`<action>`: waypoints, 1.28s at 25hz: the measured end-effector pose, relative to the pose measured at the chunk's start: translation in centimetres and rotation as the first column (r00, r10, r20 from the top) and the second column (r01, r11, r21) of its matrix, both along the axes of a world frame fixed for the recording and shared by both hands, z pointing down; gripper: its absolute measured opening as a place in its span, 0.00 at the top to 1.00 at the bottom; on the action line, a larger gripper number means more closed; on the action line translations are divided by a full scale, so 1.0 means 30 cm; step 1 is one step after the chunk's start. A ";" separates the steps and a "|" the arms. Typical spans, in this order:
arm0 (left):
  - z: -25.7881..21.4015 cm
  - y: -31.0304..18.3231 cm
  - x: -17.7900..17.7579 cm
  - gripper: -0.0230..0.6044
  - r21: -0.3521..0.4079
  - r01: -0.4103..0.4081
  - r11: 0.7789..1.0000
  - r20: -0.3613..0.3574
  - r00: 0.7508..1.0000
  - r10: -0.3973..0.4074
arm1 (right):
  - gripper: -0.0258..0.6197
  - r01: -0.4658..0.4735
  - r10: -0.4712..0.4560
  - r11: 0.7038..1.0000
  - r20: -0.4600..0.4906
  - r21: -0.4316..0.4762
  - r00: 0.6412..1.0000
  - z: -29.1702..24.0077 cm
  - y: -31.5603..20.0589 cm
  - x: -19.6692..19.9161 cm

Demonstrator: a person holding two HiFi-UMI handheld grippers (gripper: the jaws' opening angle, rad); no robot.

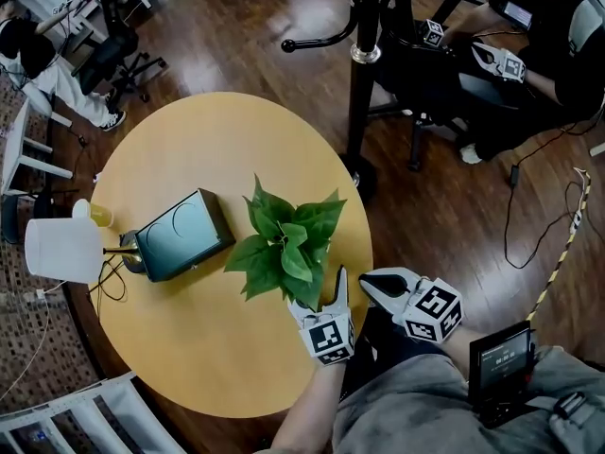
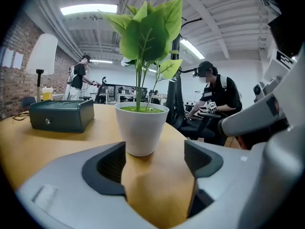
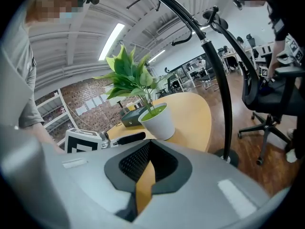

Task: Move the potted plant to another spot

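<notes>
The potted plant (image 1: 284,244) stands on the round yellow table (image 1: 189,130), near its right edge; from above, its green leaves hide the pot. In the left gripper view the white pot (image 2: 141,128) stands upright just beyond my left gripper (image 2: 155,159), whose jaws are open and apart from the pot. In the head view the left gripper (image 1: 333,296) sits right below the leaves. My right gripper (image 1: 371,284) hovers off the table's right edge, shut and empty. In the right gripper view the right gripper (image 3: 148,146) has the pot (image 3: 159,120) ahead of it.
A dark green box (image 1: 180,236) lies left of the plant, with a white-shaded lamp (image 1: 61,249) and a yellow cup (image 1: 99,216) at the table's left edge. A black stand pole (image 1: 362,64) rises just right of the table. A person (image 1: 539,55) sits beyond it.
</notes>
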State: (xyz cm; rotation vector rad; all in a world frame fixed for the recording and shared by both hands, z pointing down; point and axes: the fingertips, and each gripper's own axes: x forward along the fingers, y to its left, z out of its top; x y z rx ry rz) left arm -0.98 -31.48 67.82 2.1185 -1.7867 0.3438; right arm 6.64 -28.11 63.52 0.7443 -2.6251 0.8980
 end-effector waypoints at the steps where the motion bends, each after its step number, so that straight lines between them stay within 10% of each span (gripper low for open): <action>1: -0.002 -0.015 0.001 0.32 0.006 -0.001 1.000 0.008 1.000 0.001 | 0.96 -0.002 0.002 1.000 0.002 -0.002 1.000 -0.003 -0.007 0.004; 14: -0.010 -0.200 -0.015 0.03 0.051 0.005 0.999 0.035 0.999 -0.007 | 0.96 -0.030 0.030 1.000 0.005 -0.008 1.000 0.013 -0.029 0.053; 32: -0.025 -0.275 -0.034 0.13 0.060 0.005 0.998 0.003 1.000 -0.005 | 0.96 -0.044 0.044 0.999 -0.022 0.025 0.999 0.058 -0.166 0.038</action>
